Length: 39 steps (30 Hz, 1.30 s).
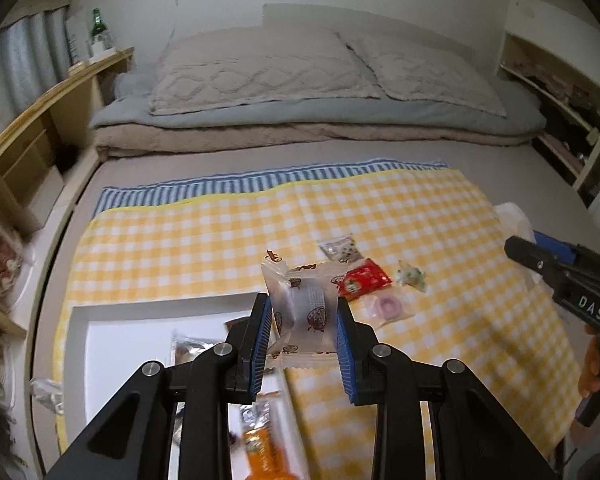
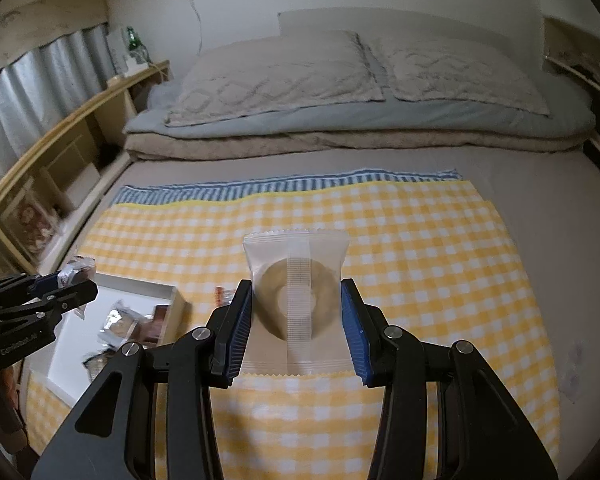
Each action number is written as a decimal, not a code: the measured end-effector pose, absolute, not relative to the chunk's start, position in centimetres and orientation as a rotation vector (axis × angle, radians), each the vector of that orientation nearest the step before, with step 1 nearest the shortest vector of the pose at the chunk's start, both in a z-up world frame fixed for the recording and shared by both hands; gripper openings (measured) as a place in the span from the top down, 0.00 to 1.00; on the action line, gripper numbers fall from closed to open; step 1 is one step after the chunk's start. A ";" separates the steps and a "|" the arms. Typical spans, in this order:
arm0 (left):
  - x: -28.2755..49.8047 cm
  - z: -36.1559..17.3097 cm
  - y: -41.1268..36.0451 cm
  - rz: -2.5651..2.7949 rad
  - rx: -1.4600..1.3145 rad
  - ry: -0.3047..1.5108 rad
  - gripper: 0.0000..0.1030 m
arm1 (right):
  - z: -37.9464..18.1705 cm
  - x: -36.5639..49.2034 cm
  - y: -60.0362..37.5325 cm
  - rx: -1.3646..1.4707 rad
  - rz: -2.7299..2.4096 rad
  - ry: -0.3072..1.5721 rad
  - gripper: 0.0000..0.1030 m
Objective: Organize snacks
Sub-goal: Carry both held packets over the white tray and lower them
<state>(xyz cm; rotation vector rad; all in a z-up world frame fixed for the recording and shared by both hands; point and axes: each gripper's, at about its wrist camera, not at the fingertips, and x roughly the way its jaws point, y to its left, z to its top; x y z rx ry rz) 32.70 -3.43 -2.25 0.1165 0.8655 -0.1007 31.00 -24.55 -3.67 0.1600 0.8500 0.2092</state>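
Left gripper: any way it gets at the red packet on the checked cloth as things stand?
Probably not yet. The left gripper is shut on a clear printed wrapper; the red packet lies uncovered just beyond, so only the full jaws block it.

"DAS" on right tongs [image 1: 518,250]

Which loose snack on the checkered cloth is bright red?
The red packet, lying between the grey-white packet and the clear wrapper holding a pink ring. The others are pale or see-through.

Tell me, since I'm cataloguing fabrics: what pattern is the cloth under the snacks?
Yellow-and-white checks on the cloth, clearest in the right wrist view.
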 end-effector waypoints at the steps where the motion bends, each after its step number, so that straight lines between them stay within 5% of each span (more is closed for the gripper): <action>1: 32.0 -1.8 -2.9 -0.094 0.116 0.864 0.71 | -3.5 30.8 -24.0 0.160 0.217 0.850 0.58; 13: 25.1 0.1 3.7 -0.010 0.115 0.884 0.71 | -3.9 27.3 -13.7 0.146 0.390 0.895 0.57; 39: 22.7 -6.5 18.1 0.201 -0.076 1.049 0.70 | -9.1 24.9 2.5 0.097 0.689 1.078 0.57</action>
